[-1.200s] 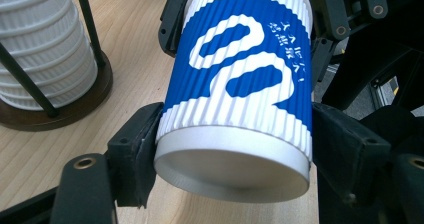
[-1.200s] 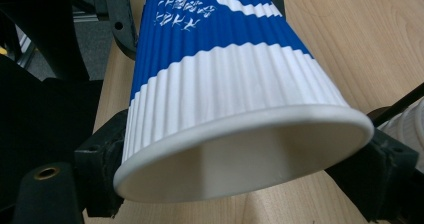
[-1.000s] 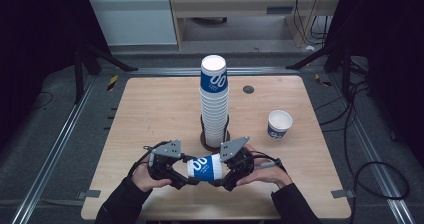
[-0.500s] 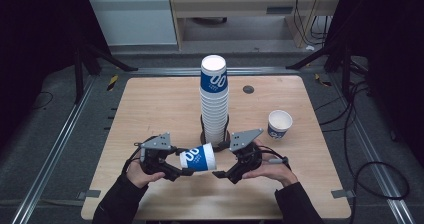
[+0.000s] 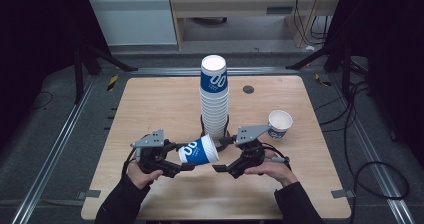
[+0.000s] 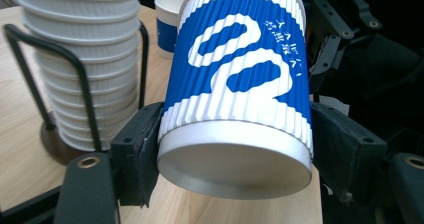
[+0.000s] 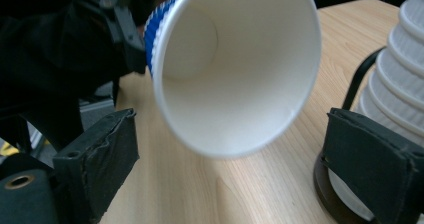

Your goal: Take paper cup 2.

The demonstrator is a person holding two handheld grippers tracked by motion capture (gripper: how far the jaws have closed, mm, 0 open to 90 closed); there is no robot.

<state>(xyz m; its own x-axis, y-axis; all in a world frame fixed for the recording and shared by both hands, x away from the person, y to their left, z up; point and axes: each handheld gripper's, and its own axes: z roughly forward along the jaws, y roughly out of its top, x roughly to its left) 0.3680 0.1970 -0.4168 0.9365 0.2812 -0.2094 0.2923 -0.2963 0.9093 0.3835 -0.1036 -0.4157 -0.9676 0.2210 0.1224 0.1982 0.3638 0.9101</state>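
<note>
Cup lying sideways between two grippers

Left gripper (image 5: 182, 165) clamps the cup (image 5: 199, 150) by its base; its mouth faces the wide-open right gripper (image 5: 223, 154).

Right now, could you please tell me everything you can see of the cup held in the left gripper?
The cup is ribbed paper, blue with a white looping mark and small print, white at the base band and inside. It lies on its side above the table, empty, with its mouth toward the right gripper, whose jaws stand apart from it. The left gripper clamps its base end, one pad on each side.
</note>
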